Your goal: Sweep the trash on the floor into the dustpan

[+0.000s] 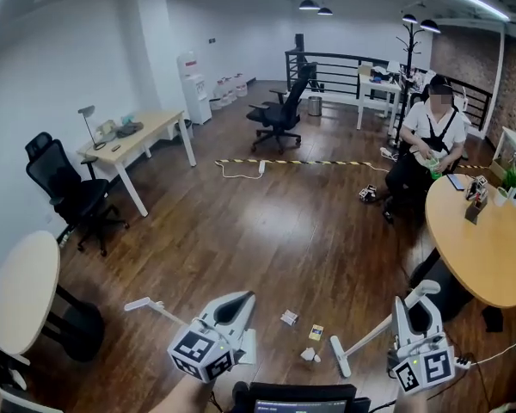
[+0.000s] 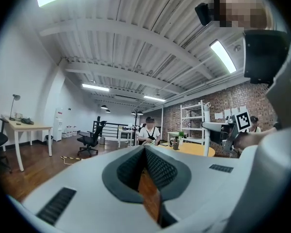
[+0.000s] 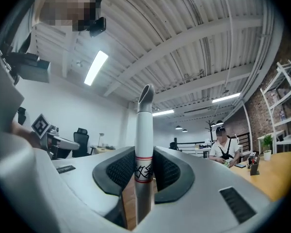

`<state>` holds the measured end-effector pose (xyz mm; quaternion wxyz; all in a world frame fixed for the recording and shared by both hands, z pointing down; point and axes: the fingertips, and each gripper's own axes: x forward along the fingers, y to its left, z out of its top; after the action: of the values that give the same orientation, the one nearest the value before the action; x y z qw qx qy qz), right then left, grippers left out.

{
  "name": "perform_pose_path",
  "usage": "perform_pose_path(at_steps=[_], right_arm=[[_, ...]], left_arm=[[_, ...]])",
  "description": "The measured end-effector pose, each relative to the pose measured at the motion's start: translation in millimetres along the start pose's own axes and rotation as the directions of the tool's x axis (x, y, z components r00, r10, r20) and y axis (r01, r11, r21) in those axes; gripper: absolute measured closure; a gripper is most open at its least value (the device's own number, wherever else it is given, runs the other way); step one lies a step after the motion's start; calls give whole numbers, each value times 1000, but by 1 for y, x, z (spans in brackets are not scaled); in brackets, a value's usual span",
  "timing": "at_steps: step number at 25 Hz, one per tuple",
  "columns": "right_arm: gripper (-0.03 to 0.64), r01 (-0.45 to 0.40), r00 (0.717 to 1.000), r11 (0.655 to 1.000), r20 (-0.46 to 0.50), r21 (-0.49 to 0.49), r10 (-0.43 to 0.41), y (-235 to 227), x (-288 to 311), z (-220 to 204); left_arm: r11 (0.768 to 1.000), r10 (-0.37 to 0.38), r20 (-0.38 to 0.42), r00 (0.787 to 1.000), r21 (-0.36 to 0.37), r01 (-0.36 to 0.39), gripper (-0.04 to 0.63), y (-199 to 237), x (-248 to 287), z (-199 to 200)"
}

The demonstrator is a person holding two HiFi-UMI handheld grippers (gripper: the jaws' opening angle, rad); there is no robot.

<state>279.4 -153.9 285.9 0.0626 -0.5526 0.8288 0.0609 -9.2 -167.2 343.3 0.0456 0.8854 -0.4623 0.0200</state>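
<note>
The left tool [image 1: 234, 306] [image 2: 145, 152] has its jaws clenched together at the tips with nothing between them. The right tool [image 1: 410, 321] [image 3: 144, 161] grips the white broom [image 1: 361, 338] [image 3: 144, 125] by its handle, at the red-banded label. Three pieces of trash [image 1: 309, 354] lie on the wooden floor [image 1: 267, 231] between the two tools, just beside the broom's head.

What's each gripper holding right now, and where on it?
Right gripper is shut on the broom, on its handle near the top end. Left gripper holds nothing: its jaws are together with nothing between them.
</note>
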Motion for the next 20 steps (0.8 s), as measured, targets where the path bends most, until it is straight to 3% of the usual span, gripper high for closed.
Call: perform_pose_path(at_steps=[12,20], right_arm=[[500,192,977,980,-80,-51,-195,88,98,-72],[500,208,964,977,-160,-42,-212,86,120,-152]], left_arm=[[988,-151,-20,988,-41,150,591,169,-17,-29],[984,-177,-72,982,-31,175,591,194,18,-79]])
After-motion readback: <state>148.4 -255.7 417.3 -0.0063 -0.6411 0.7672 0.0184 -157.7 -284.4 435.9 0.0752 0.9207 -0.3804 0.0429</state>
